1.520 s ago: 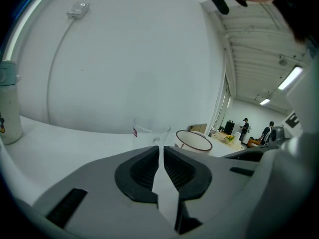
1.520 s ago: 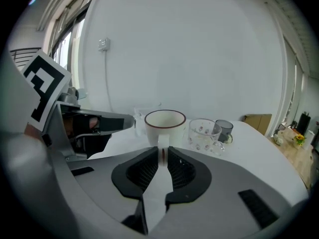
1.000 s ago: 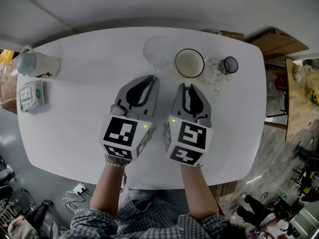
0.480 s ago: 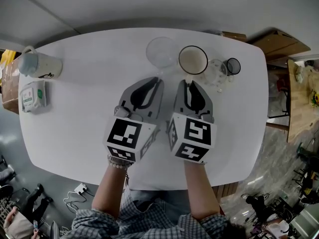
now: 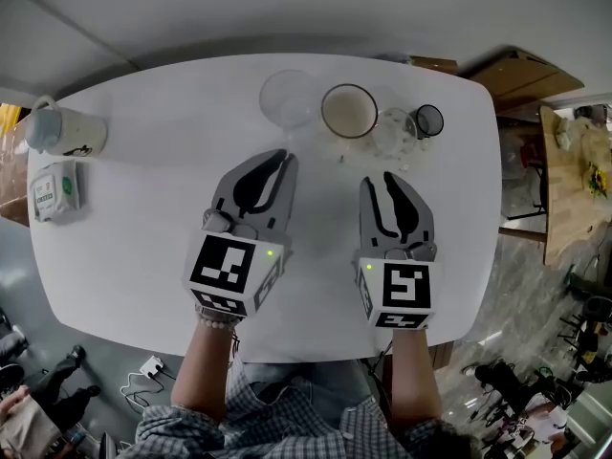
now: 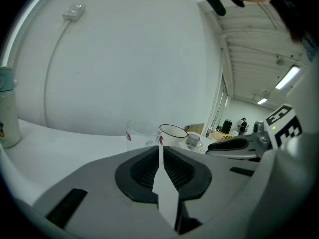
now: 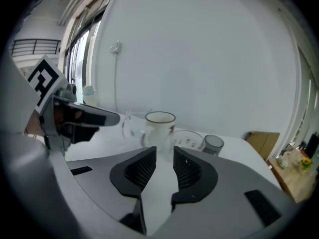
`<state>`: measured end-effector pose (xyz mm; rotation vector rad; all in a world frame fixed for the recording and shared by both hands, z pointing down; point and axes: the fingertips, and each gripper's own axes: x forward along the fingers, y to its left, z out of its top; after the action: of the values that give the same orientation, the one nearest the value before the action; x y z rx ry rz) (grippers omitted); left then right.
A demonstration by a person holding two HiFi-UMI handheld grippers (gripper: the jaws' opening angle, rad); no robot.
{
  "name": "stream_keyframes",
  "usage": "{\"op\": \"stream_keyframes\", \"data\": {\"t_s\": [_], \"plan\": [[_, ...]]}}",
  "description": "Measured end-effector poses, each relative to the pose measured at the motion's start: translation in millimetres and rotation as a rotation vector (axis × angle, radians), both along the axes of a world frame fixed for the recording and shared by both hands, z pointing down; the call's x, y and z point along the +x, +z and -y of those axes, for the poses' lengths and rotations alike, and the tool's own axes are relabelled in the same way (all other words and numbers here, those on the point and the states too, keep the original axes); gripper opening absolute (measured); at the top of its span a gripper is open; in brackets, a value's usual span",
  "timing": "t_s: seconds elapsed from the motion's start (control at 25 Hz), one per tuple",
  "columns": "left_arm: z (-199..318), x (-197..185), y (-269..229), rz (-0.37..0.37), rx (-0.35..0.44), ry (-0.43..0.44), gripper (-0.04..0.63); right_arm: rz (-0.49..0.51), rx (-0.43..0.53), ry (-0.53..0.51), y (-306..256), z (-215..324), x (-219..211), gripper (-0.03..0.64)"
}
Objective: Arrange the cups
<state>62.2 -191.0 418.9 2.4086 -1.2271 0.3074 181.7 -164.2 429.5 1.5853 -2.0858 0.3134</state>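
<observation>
Left gripper [image 5: 284,157]: jaws together. Right gripper [image 5: 380,180]: jaws slightly apart, nothing between them. Beyond both, at upper centre of the head view, a row stands on the white oval table [image 5: 143,208]: clear plastic cup [image 5: 287,98], white dark-rimmed mug [image 5: 348,111], clear glass cup [image 5: 392,130], small dark grey cup [image 5: 428,120]

- You are working in what looks like a lab or office workroom rather than a home. A bare white wall [image 6: 124,59] rises behind your plain white desk [image 5: 143,256].
- A socket [image 6: 74,11] sits high on that wall, with a cable running down from it.
- Strip lights [image 6: 286,77] line a panelled ceiling, and a person [image 6: 243,123] stands far off in the open hall.
- Around you are cardboard boxes [image 5: 521,76], a wooden table [image 5: 564,180], and a power strip [image 5: 151,363] with cables on the grey floor.
</observation>
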Motion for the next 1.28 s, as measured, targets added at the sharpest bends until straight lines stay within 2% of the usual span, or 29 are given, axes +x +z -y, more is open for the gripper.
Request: {"op": "stream_keyframes", "data": {"t_s": [0.16,0.32,0.68,0.84,1.28], "plan": [[-4,2,-1,0.006,0.001,-0.002,0.015,-0.088,-0.004,0.041,10,7,46,0.086],[-8,4,-5,0.003,0.005,-0.002,0.015,-0.128,-0.026,0.046,22,14,63,0.086],[-12,10,-6,0.007,0.007,-0.003,0.015,-0.131,-0.052,-0.005,30,8,46,0.084],[-13,10,-7,0.009,0.009,-0.013,0.015,-0.106,-0.042,0.033,30,6,42,0.060],[-15,11,-8,0.002,0.014,-0.026,0.015,-0.065,-0.031,0.078,31,19,45,0.060]]}}
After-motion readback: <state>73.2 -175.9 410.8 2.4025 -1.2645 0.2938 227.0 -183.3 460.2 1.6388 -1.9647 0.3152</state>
